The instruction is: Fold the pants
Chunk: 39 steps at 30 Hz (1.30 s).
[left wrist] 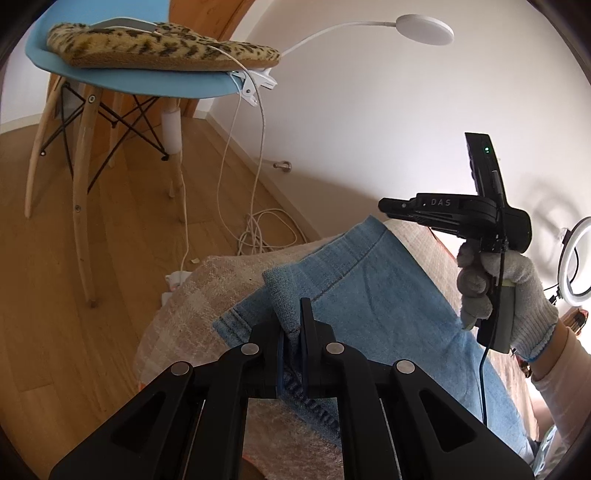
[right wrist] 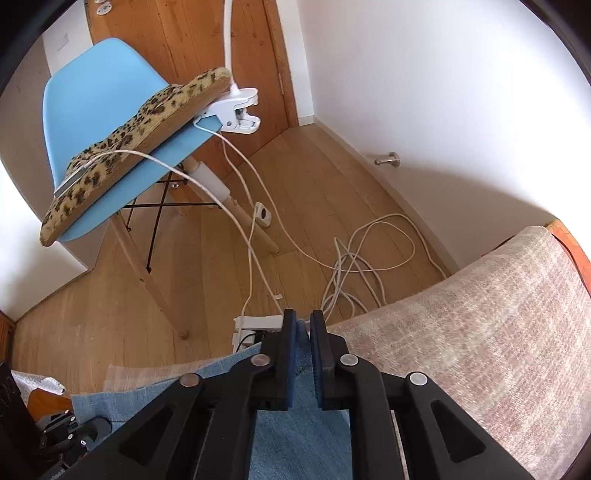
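Note:
Light blue denim pants [left wrist: 373, 295] lie on a beige woven surface [left wrist: 192, 295]. My left gripper [left wrist: 293, 328] is shut on a hem edge of the pants near the surface's end. The right gripper [left wrist: 391, 206], held by a gloved hand, is raised above the far side of the pants in the left wrist view. In the right wrist view my right gripper [right wrist: 303, 328] is shut on a lifted edge of the pants [right wrist: 295, 435], which hang below it over the beige surface [right wrist: 480, 332].
A blue chair [right wrist: 92, 103] with a leopard cushion [left wrist: 159, 44] and a clamped white lamp [left wrist: 424, 29] stands on the wooden floor. White cables [right wrist: 369, 251] and a power strip [right wrist: 255, 325] lie on the floor beside the surface. A ring light [left wrist: 576, 258] stands at the right.

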Each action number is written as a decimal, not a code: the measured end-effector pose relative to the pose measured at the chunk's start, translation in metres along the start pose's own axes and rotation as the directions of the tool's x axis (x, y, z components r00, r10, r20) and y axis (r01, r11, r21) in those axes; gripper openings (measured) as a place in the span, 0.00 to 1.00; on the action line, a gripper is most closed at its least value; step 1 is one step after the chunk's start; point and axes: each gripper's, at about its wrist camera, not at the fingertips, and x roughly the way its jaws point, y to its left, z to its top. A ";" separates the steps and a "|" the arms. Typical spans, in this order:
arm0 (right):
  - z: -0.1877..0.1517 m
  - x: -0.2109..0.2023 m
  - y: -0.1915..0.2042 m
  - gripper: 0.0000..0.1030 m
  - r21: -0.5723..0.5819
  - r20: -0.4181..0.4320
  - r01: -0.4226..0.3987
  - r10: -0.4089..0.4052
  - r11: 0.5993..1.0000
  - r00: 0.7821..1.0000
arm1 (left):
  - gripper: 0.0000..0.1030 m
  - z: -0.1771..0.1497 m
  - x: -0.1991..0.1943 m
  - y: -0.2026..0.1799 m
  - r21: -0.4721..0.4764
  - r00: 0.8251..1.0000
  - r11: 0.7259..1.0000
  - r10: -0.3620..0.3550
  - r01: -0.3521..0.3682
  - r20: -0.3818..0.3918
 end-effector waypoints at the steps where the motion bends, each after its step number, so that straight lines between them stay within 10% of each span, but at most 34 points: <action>1: 0.000 -0.007 -0.002 0.25 0.009 0.015 0.015 -0.015 1.000 1.000 | 0.10 0.001 -0.001 0.001 -0.002 1.000 1.000 0.003 -0.003 -0.005; 9: -0.015 -0.099 -0.017 0.46 0.067 0.115 0.036 -0.043 0.997 0.992 | 0.14 0.017 -0.033 -0.014 0.085 1.000 0.996 0.029 -0.029 -0.004; 20: -0.115 -0.257 -0.023 0.67 0.125 0.181 0.169 -0.190 0.978 0.965 | 0.26 0.055 -0.067 -0.097 0.276 0.984 0.949 -0.121 0.153 -0.130; 32: -0.300 -0.410 -0.053 0.67 0.406 0.190 0.298 -0.399 0.864 0.897 | 0.37 0.054 -0.072 -0.260 0.483 0.922 0.792 -0.260 0.374 -0.287; 39: -0.437 -0.469 -0.070 0.67 0.591 0.099 0.385 -0.537 0.709 0.837 | 0.44 -0.004 -0.067 -0.358 0.526 0.845 0.675 -0.309 0.518 -0.436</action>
